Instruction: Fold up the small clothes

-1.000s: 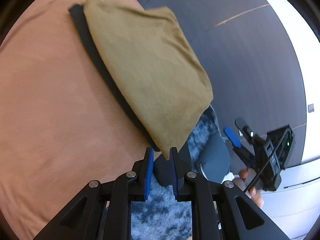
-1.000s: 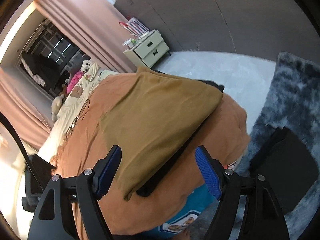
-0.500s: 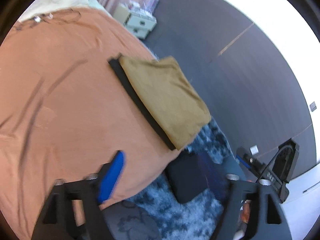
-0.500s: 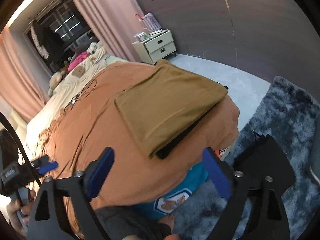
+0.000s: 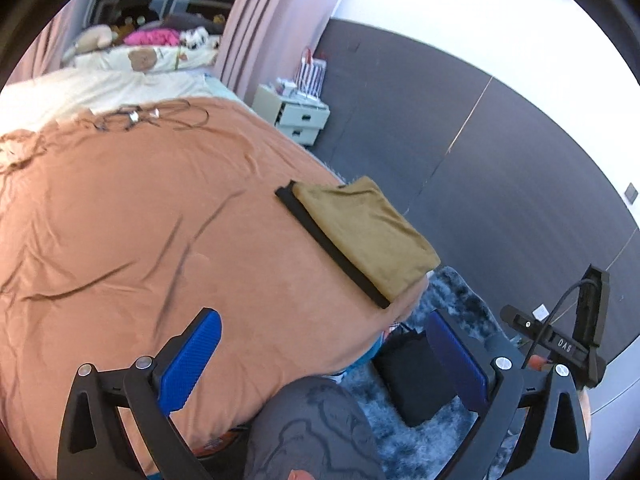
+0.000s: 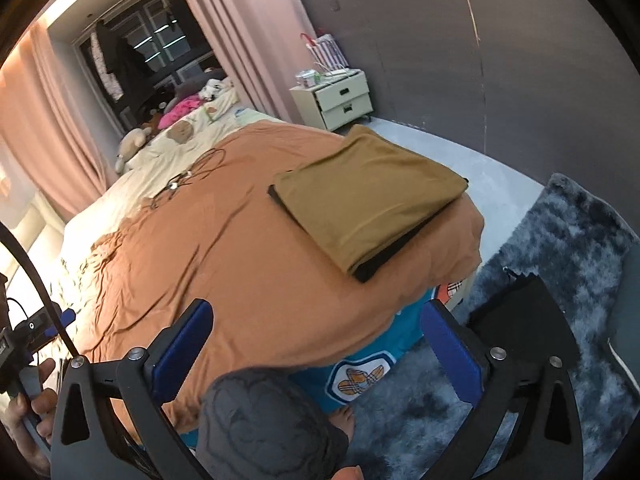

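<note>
Here the folded mustard-brown garment [image 5: 366,236] lies flat on the orange bedspread [image 5: 160,220] near the bed's foot corner, stacked squarely on a folded black garment [image 5: 328,246] whose edge shows as a dark strip along one long side and at the near corner. Both grippers are well apart from the stack and hold nothing. The left gripper [image 5: 324,364] has its blue-padded fingers [image 5: 188,362] spread wide, with the bed edge and the person's grey-clad knee [image 5: 312,428] showing between them. The right gripper [image 6: 320,354] is likewise spread wide over the same knee and the bed's corner, where a teal sheet [image 6: 360,372] with a plaid badge shows under the bedspread. A shaggy blue-grey rug [image 6: 568,248] covers the floor by the bed, with a black square object [image 6: 520,320] lying on it. Beyond the stack stand a pale nightstand [image 6: 340,98] against the dark wall, pink curtains [image 6: 240,32], and soft toys and pillows at the bed's head. In the right wrist view a hand [image 6: 28,420] grips the other gripper's handle at the left edge.
</note>
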Motion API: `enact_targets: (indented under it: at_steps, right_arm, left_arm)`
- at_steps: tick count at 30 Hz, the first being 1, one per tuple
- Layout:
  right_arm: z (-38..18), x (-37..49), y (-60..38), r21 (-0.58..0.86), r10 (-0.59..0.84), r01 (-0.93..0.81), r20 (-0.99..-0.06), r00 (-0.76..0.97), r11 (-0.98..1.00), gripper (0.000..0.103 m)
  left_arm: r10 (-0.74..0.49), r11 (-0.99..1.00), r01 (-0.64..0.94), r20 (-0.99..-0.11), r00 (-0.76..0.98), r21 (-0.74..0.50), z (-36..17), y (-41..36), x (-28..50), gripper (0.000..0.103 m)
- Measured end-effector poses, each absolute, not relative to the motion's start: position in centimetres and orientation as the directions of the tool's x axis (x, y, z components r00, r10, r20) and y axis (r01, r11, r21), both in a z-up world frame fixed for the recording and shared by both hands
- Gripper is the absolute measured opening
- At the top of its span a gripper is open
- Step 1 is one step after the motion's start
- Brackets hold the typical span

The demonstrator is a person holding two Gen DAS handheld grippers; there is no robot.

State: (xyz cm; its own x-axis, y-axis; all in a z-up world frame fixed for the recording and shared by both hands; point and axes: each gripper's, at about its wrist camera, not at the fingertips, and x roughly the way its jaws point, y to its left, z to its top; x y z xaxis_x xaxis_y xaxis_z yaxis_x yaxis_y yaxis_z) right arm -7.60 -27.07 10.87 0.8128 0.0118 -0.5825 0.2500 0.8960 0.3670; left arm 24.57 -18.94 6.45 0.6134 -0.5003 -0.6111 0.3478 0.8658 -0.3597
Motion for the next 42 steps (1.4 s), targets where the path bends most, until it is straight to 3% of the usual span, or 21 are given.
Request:
enact_targets:
  at_steps: [5,20,42]
  right_arm:
    - [11.5,-10.8,-25.2,0.346,0.011,0.206,-0.532,0.847,0.915,0.103]
    - [11.1,-15.2,-19.1,0.259,0.069,0.078,-0.513,0.855,0.963,0.103]
    - [8.6,-14.5,-12.0,0.191,0.124,-0.033,-0.486,0.865,0.981,0.103]
  left_arm:
    - [-0.470,0.882,0.343,-0.612,0.636,-0.322,7.2,-16.7,20.7,0.103]
    - [-0.318,0.948,0.247,-0.546,0.775,-0.200,8.2,-10.1,10.3,0.103]
    - [-0.073,0.996,0.040,-0.452,0.889,-0.082,5.5,-2.8,1.8,0.103]
